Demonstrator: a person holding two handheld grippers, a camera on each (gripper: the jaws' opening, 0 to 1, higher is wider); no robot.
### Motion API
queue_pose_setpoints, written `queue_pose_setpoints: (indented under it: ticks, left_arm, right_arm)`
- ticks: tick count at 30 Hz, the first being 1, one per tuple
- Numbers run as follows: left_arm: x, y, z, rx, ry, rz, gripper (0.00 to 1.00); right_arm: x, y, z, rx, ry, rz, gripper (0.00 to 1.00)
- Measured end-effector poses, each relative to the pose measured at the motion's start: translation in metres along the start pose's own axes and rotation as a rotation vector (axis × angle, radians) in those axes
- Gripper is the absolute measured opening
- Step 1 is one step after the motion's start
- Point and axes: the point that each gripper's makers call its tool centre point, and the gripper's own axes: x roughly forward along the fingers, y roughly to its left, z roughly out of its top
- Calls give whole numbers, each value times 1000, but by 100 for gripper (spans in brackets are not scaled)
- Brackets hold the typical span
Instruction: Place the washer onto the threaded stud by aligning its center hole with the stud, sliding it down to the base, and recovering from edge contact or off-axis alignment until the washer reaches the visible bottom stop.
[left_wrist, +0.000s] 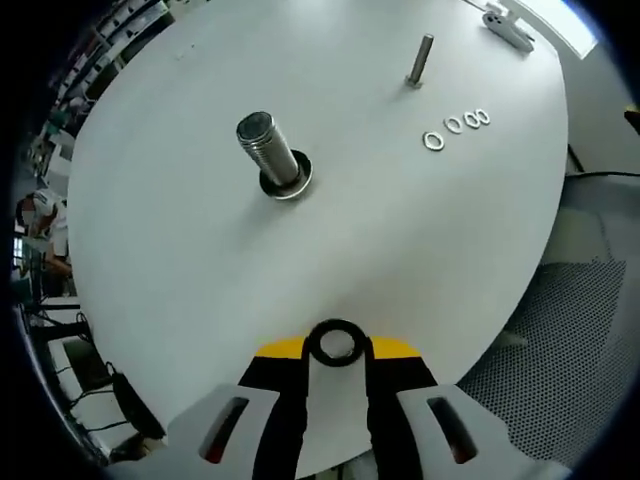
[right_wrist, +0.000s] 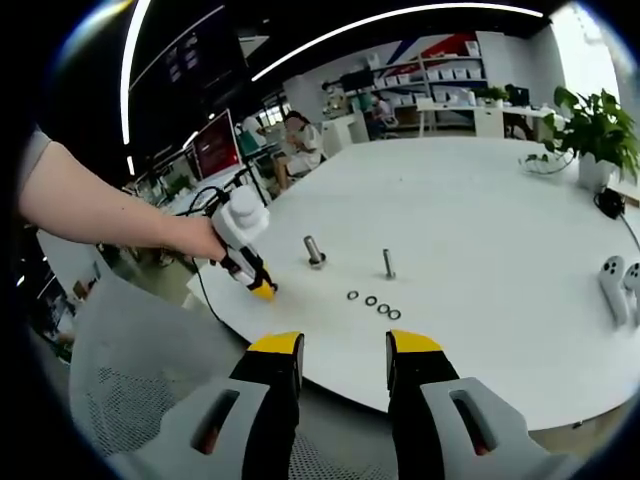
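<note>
Pinching the washer (left_wrist: 338, 343) flat in your left gripper (left_wrist: 338, 350) readies its hole for the stud (left_wrist: 268, 145); your right gripper (right_wrist: 343, 350) hangs open, empty.

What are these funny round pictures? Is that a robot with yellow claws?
No robot: a person holds a grabbing tool in each hand, and a camera rides on each. The left gripper pinches a dark washer between its fingers, above a white table. On it stand a thick threaded stud, a thin stud, and a row of small washers. The right gripper is open and empty, watching from farther back; there you see the person's hand holding the left tool.
</note>
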Motion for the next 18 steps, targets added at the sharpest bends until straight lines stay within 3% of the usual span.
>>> queue_pose_setpoints:
  ticks: [13, 18]
  left_arm:
    - [-39, 23, 56, 45, -107, 36, 19]
    - [-50, 30, 84, -50, -193, 4, 19]
  right_arm:
    - [0, -1, 0, 6, -2, -2, 35]
    - [0, -1, 1, 5, -3, -2, 35]
